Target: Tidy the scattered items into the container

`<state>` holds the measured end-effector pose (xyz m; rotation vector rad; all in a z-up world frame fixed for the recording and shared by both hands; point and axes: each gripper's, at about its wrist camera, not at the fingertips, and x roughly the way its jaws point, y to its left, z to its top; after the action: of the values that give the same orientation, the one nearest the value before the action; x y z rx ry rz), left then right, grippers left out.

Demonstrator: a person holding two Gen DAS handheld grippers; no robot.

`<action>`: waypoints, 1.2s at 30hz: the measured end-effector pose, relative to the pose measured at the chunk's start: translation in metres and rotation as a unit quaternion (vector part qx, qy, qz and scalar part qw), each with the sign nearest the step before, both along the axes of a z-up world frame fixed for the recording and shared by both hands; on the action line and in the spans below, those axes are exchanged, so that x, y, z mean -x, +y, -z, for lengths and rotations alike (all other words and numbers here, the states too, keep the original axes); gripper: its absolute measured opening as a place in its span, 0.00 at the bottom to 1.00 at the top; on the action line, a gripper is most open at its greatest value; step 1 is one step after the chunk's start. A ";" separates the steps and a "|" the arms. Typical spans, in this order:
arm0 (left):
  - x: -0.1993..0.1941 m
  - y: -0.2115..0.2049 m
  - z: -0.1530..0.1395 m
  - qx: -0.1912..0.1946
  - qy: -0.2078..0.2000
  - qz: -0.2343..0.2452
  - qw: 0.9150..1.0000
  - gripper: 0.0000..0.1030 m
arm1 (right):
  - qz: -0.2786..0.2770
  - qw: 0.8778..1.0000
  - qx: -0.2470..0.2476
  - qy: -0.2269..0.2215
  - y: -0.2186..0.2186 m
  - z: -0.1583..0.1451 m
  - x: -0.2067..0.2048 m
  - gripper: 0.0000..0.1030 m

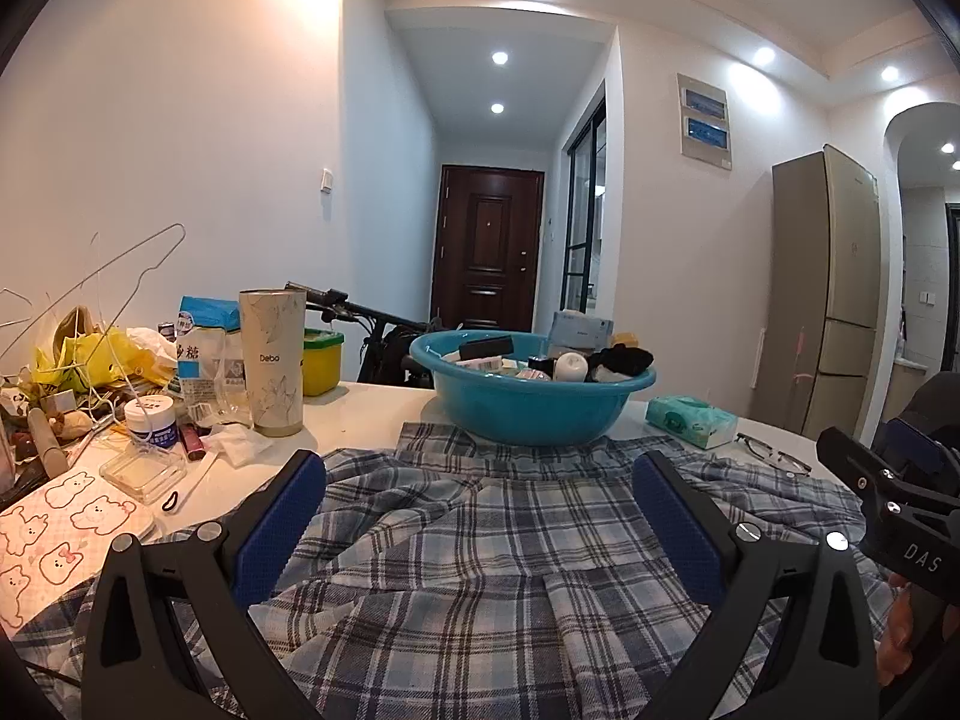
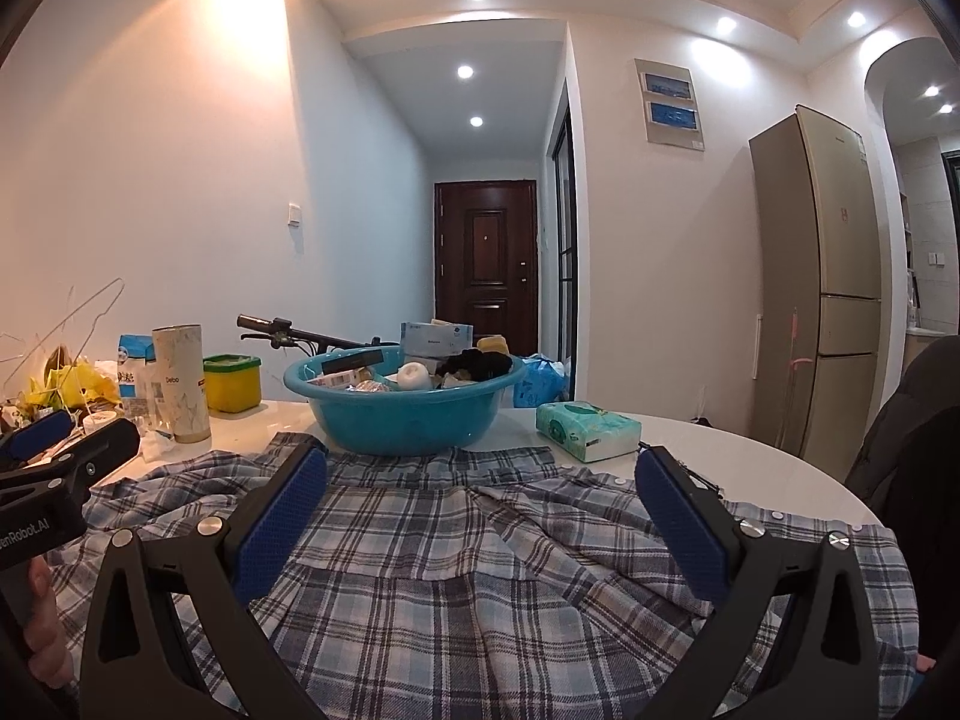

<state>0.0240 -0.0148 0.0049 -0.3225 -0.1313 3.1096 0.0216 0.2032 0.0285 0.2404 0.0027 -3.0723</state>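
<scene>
A teal plastic basin [image 1: 528,405] [image 2: 402,414] stands at the back middle of the white table, holding several small items: a black sock, a white jar, boxes. A blue plaid shirt [image 1: 480,540] [image 2: 480,552] lies spread in front of it. My left gripper [image 1: 480,474] is open and empty, low over the shirt. My right gripper [image 2: 480,468] is open and empty, also over the shirt, to the right of the left one. A green tissue pack [image 1: 690,420] [image 2: 585,429] and glasses [image 1: 774,453] lie right of the basin.
Clutter fills the table's left: a beige Debo tumbler [image 1: 273,360], a sugar bag [image 1: 204,348], a yellow-green tub [image 1: 322,360], a white jar [image 1: 151,423], a clear case [image 1: 141,471], a bear sticker sheet [image 1: 54,534], wire hangers. A bicycle handlebar [image 2: 282,327] is behind. A fridge [image 2: 834,276] stands right.
</scene>
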 end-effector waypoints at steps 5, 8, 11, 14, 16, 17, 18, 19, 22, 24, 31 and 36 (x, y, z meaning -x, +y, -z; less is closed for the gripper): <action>0.003 0.002 0.001 0.002 -0.010 0.003 1.000 1.00 | 0.003 1.000 0.001 -0.008 0.000 0.002 0.003 0.99; 0.004 0.004 0.002 0.007 -0.014 0.005 1.000 1.00 | 0.003 1.000 0.000 -0.017 0.000 0.003 0.007 0.99; 0.006 0.005 0.003 0.010 -0.018 0.006 1.000 1.00 | 0.005 1.000 0.001 -0.024 0.001 0.004 0.010 0.99; 0.009 0.006 0.003 0.011 -0.025 0.006 1.000 1.00 | 0.007 1.000 0.003 -0.030 0.002 0.005 0.012 0.99; 0.011 0.006 0.004 0.012 -0.029 0.007 0.999 1.00 | 0.009 0.999 0.002 -0.036 0.002 0.006 0.014 0.99; 0.011 0.006 0.005 0.013 -0.031 0.007 0.999 1.00 | 0.009 0.999 0.002 -0.038 0.002 0.006 0.015 0.99; 0.012 0.007 0.005 0.014 -0.033 0.007 0.999 1.00 | 0.009 0.999 0.001 -0.040 0.002 0.007 0.015 0.99; 0.012 0.007 0.005 0.015 -0.033 0.007 0.999 1.00 | 0.009 0.999 0.001 -0.042 0.001 0.007 0.016 0.99; 0.012 0.007 0.005 0.018 -0.033 0.007 0.999 1.00 | 0.009 0.999 -0.002 -0.047 0.000 0.008 0.018 0.99; 0.012 0.006 0.005 0.015 -0.033 0.005 0.999 1.00 | 0.011 0.999 -0.004 -0.054 0.000 0.009 0.020 0.99; 0.016 0.003 0.005 0.017 -0.036 0.006 0.999 1.00 | 0.011 0.998 -0.008 -0.066 -0.003 0.012 0.025 0.99; 0.016 0.004 0.005 0.017 -0.036 0.006 0.999 1.00 | 0.012 0.997 -0.008 -0.070 -0.003 0.012 0.025 0.99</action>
<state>0.0081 -0.0108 0.0001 -0.4350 -0.0776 3.0914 -0.0036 0.2006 0.0160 0.4596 0.0177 -3.0722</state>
